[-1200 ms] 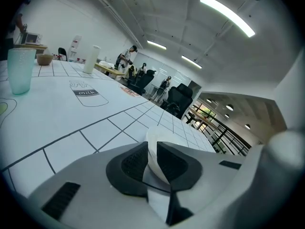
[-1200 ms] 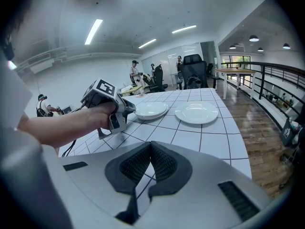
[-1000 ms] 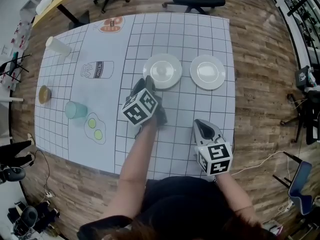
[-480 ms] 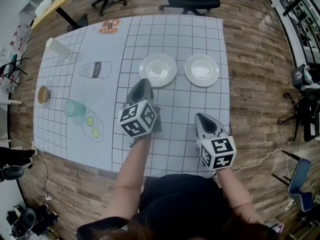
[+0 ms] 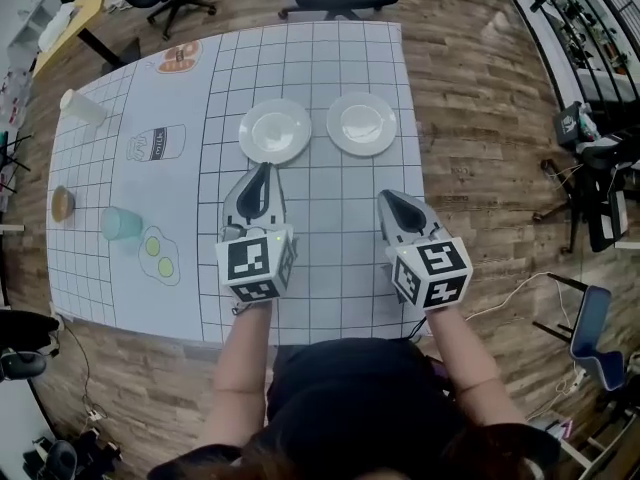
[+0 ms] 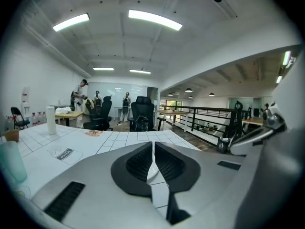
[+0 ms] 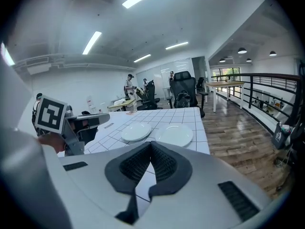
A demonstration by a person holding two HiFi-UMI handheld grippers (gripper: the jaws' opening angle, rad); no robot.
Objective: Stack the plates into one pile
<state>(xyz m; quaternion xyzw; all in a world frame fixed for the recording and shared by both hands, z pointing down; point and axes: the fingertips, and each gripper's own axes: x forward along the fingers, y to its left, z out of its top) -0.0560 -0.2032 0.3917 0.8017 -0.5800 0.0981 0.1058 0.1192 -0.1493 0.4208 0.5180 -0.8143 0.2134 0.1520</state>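
Plates (image 5: 274, 131) (image 5: 362, 124) sit side by side, unstacked, on the surface (image 5: 340, 253). Left hand-held gripper (image 5: 262, 171) has withdrawn from them, jaws just closed on nothing; right hand-held gripper (image 5: 392, 201) is together, empty. Stacking has not begun.

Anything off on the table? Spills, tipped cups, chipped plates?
Nothing stands out. The left plate and right plate lie flat side by side, unstacked, with no visible damage. The teal cup stands upright and nothing is spilled.
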